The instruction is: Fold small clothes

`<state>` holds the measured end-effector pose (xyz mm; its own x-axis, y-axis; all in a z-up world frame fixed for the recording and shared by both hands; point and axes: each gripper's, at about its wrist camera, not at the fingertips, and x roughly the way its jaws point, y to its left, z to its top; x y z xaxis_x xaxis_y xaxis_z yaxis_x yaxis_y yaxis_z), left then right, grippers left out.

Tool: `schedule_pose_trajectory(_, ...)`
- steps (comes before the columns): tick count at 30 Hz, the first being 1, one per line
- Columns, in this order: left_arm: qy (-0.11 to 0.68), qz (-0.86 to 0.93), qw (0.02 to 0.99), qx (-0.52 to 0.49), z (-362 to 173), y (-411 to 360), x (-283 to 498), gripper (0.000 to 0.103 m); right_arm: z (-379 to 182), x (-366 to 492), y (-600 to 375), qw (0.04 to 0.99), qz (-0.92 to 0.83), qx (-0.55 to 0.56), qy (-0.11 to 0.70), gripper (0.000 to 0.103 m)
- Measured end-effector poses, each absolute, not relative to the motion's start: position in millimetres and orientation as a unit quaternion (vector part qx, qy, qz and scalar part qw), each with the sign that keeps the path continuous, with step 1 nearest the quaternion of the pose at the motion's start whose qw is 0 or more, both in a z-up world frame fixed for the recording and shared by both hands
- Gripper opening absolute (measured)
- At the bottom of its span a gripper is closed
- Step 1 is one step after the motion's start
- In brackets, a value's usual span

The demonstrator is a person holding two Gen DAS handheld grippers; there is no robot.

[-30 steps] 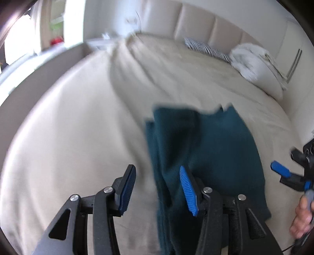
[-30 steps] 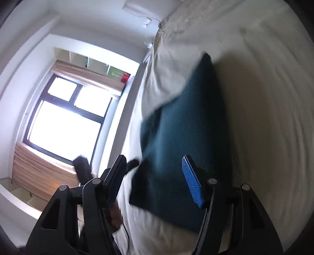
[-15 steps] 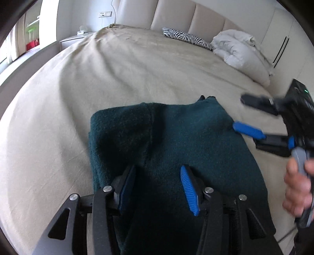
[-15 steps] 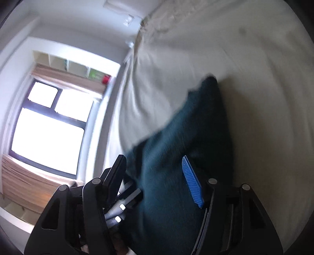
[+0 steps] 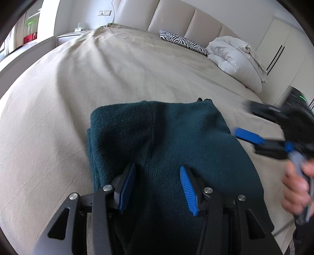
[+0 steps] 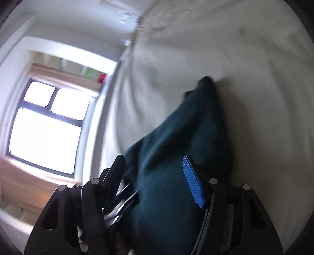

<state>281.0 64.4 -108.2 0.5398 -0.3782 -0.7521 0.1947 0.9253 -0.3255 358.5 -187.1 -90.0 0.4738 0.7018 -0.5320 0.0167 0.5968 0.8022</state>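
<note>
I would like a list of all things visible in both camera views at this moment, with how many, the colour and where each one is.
sweater: one, dark teal, folded, on the bed, nearest the cameras.
bed: one, beige cover, fills most of both views.
pillow: one, zebra black and white, at the headboard.
duvet: one, white, bundled at the far right corner of the bed.
headboard: one, cream, padded panels, behind the bed.
wardrobe: one, white, right of the bed.
window: one, dark frame, very bright, on the wall beside the bed.
left gripper: one, black with blue pads, jaws open over the sweater.
right gripper: one, black with blue pads, blurred, jaws open at the sweater's right edge.
hand: one, holds the right gripper.
</note>
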Motion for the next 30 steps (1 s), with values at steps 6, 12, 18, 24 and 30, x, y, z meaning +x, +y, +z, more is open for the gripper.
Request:
schedule_pose_trajectory(6,0.449,-0.160,0.874,-0.093,-109,62,280,0.050,-101,269,-161,0.729,0.298,0.388,0.479,0.060)
schedule_pose_trajectory(12,0.446,-0.157,0.878,-0.082,-109,61,279,0.051,-105,238,-149,0.762,0.291,0.335,0.471,0.061)
schedule_pose_trajectory(18,0.441,-0.155,0.880,-0.078,-110,58,278,0.051,-101,206,-155,0.771,0.286,0.335,0.460,0.071)
schedule_pose_trajectory(24,0.441,-0.154,0.880,-0.081,-106,59,276,0.050,-95,198,-163,0.777,0.268,0.337,0.460,0.071)
schedule_pose_trajectory(30,0.405,-0.138,0.891,-0.151,-63,102,242,0.069,-63,209,-203,0.800,0.228,0.349,0.431,0.075)
